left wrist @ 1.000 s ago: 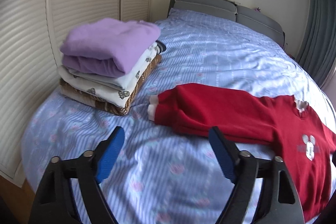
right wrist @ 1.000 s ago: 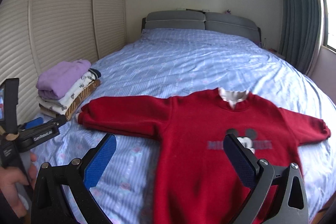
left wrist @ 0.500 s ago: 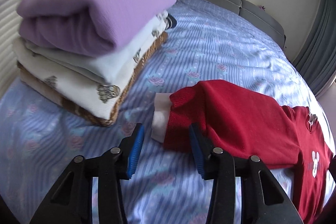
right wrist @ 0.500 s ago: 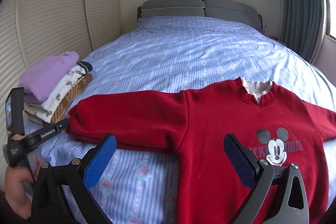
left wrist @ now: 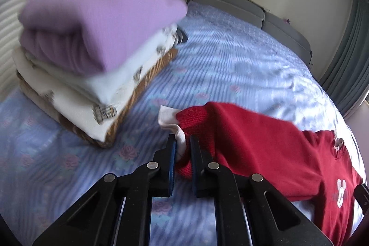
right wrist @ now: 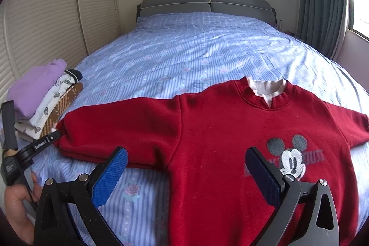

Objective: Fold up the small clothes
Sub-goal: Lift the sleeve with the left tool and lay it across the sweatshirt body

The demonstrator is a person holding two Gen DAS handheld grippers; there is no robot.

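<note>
A red Mickey Mouse sweatshirt (right wrist: pixel 230 130) lies flat, front up, on the blue striped bed (right wrist: pixel 196 50), sleeves spread. In the left wrist view my left gripper (left wrist: pixel 182 146) is shut on the white and red cuff (left wrist: pixel 182 142) of the sweatshirt's (left wrist: pixel 265 146) left sleeve. The left gripper also shows in the right wrist view (right wrist: pixel 55 136) at the sleeve end. My right gripper (right wrist: pixel 186 172) is open and empty, held above the sweatshirt's chest and armpit.
A stack of folded clothes (left wrist: pixel 92 61) with a purple top layer sits on the bed's left side, close to the sleeve cuff; it also shows in the right wrist view (right wrist: pixel 43 93). A louvred wardrobe (right wrist: pixel 46 15) runs along the left. A grey headboard (right wrist: pixel 207 4) is at the far end.
My left gripper moved forward to the sleeve end and closed on the cuff. My right gripper moved closer over the sweatshirt and stayed open.
</note>
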